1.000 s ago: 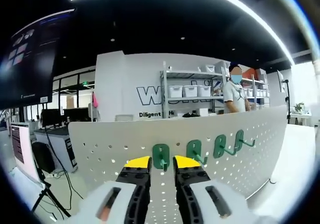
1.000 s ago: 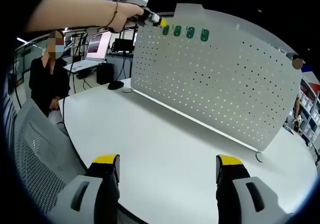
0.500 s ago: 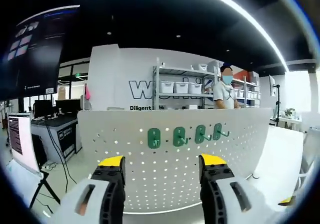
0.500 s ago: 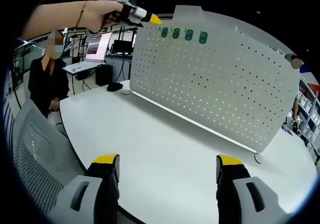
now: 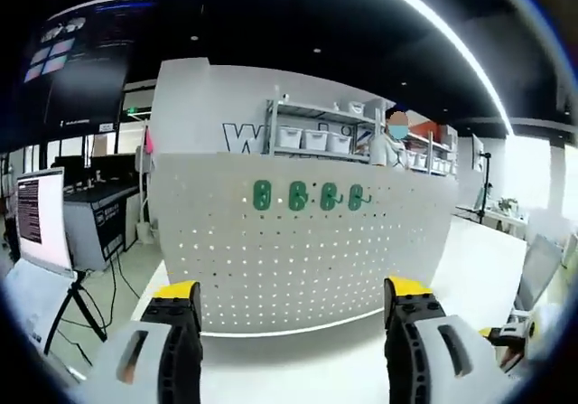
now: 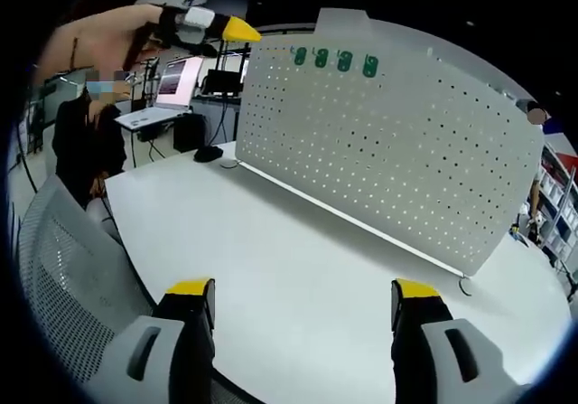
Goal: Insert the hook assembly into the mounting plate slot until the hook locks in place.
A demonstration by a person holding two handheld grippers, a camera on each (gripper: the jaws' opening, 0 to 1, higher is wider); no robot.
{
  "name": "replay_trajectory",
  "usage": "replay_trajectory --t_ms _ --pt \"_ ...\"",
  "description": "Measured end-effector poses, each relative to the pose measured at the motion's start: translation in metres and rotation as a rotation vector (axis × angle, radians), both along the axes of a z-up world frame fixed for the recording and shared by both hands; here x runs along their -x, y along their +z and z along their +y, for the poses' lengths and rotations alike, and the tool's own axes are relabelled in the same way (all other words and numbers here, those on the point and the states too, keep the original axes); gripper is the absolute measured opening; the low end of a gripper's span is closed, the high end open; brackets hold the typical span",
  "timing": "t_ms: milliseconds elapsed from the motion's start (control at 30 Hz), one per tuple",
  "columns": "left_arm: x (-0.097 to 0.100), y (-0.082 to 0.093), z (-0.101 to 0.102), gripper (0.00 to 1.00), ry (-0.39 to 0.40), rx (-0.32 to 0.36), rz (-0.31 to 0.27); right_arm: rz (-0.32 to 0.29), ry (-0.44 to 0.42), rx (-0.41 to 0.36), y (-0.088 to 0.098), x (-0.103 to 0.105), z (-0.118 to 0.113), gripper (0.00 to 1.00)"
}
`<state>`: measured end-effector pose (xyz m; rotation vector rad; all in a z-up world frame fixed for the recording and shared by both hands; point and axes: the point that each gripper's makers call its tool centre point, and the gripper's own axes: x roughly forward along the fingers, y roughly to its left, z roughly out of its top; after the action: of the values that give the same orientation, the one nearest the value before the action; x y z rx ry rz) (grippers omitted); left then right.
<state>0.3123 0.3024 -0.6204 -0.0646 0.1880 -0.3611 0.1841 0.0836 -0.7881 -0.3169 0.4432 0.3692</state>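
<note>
**Four hooks seated, both grippers empty**

Four green hooks (image 5: 262, 195) sit in a row near the top edge of the white pegboard (image 5: 307, 250), which stands upright on the white table (image 6: 298, 286). In the right gripper view the same row (image 6: 300, 56) shows high on the board's left end. Each hook has a flat green plate against the board; at least the right two in the left gripper view show a prong sticking out.

The left gripper (image 5: 293, 300) hangs in front of the board, well apart from it, its jaws wide and nothing between them. Seen from the right gripper view, it (image 6: 221, 28) is held by a hand (image 6: 113, 33) up beside the board's left edge. The right gripper (image 6: 302, 295) hovers low over the table, jaws wide, also empty.

The hooks look like small, light, stiff plastic parts, probably smooth. I would pinch one by the flat plate's edges, not the thin prong. The board seems thin sheet on a narrow base, so a hard push might rock it. Whether each hook has locked cannot be told.
</note>
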Motion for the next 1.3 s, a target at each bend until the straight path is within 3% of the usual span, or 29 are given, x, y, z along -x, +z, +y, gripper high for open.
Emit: replay_trajectory --t_ms 233,600,967,1300 --pt "0.024 -0.015 0.006 0.91 -0.004 0.013 0.038 -0.014 -0.004 0.011 0.002 0.000 -0.001 0.77" --pt "0.071 -0.044 -0.005 1.00 -0.039 0.029 0.088 -0.053 -0.018 0.011 0.011 0.000 -0.004 0.77" --pt "0.113 -0.075 -0.006 1.00 -0.042 0.047 0.133 -0.067 -0.024 0.006 0.014 0.000 -0.005 0.78" --pt "0.135 -0.095 -0.009 1.00 -0.048 0.060 0.166 -0.077 -0.027 0.024 0.015 0.000 -0.006 0.83"
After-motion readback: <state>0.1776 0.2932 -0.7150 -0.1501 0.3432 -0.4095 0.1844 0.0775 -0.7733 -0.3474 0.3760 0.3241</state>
